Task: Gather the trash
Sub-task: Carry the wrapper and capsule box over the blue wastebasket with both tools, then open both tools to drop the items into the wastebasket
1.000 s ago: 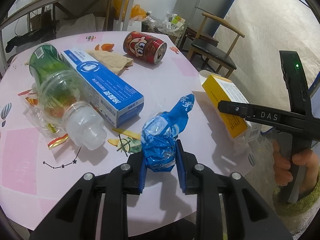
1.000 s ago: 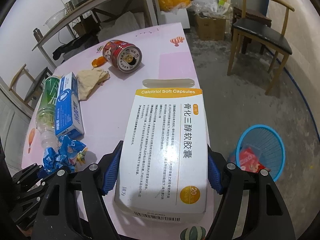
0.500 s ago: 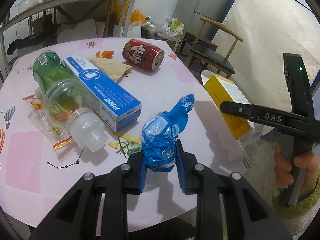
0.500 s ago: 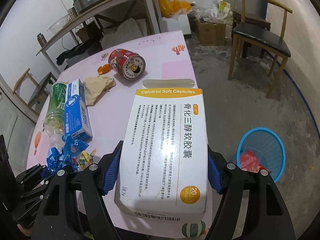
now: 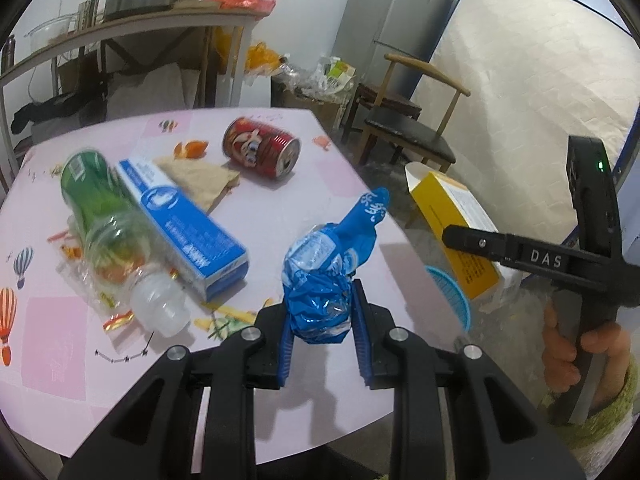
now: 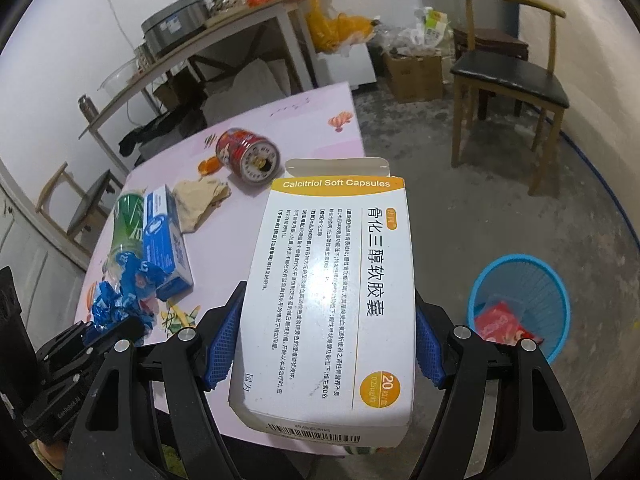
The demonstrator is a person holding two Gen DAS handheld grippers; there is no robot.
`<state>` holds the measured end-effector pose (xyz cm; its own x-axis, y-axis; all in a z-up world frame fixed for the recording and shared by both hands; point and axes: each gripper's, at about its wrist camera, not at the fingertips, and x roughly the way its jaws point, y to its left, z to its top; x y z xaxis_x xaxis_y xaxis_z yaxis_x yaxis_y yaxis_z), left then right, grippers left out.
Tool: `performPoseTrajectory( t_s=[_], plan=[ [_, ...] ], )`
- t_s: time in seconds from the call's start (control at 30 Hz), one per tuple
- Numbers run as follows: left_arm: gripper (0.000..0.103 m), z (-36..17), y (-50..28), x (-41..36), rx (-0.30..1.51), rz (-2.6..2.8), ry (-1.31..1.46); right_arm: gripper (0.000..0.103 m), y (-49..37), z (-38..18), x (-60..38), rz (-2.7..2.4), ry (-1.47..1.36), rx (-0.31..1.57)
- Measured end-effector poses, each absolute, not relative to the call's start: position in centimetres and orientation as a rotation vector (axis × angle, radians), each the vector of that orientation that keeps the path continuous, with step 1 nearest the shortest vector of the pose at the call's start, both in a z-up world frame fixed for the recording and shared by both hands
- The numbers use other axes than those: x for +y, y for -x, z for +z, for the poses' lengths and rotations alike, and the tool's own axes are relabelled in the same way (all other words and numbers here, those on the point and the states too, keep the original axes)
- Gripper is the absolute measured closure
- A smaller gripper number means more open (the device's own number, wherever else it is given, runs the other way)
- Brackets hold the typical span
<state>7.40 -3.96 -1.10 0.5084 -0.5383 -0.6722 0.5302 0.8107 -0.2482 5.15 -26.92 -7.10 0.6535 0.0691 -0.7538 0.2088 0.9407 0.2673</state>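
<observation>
Left gripper: jaws pinched narrow on crumpled blue wrapper, clear of worktop. Right gripper: jaws spread wide, clamping capsule box flatwise, probably for dropping into blue basket on floor.

Below my right side the grey concrete floor lies open around the round blue plastic basket, whose mouth is unblocked but for a red packet at its bottom. A wooden chair with a black seat stands well behind it. On the pink table, the near edge is bare, while a blue-and-white carton, green-labelled clear bottle and red can crowd the far left.
</observation>
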Motion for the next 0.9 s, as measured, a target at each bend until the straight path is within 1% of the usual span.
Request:
performPoseTrajectory(
  t_s=[0.2,0.37,0.5,0.67,0.73,0.8,0.87,0.9],
  plan=[
    [0.078,1.1,-7.8,-6.8,0.795,-0.745,0.008,0.034,-2.0,-5.6,-31.0,-0.195,-0.418,0.780],
    [0.078,2.0,-9.3,-12.5,0.867,-0.897,-0.016,0.034,3.1,-6.0,-37.6,-0.376,-0.544,0.724],
    [0.078,0.8,-11.0,-19.0,1.005,-1.020,-0.034,0.034,6.4,-10.1,-42.3,-0.463,-0.697,0.754],
    [0.078,-3.7,-12.4,-28.4,1.216,-1.086,-0.097,0.034,7.3,-16.3,-46.0,-0.482,-0.882,0.822],
    [0.078,-5.2,-12.8,-31.6,1.266,-1.096,-0.109,0.034,6.8,-18.4,-47.5,-0.483,-0.935,0.838],
    [0.078,-6.0,-13.0,-34.1,1.269,-1.099,-0.133,0.033,5.7,-20.3,-49.5,-0.480,-0.988,0.845],
    [0.076,-6.9,-13.1,-37.1,1.265,-1.127,-0.143,0.030,4.7,-21.7,-51.2,-0.490,-1.007,0.838],
    [0.073,-7.6,-13.4,-38.6,1.275,-1.139,-0.148,0.027,4.2,-22.4,-52.0,-0.507,-1.005,0.836]
  ],
)
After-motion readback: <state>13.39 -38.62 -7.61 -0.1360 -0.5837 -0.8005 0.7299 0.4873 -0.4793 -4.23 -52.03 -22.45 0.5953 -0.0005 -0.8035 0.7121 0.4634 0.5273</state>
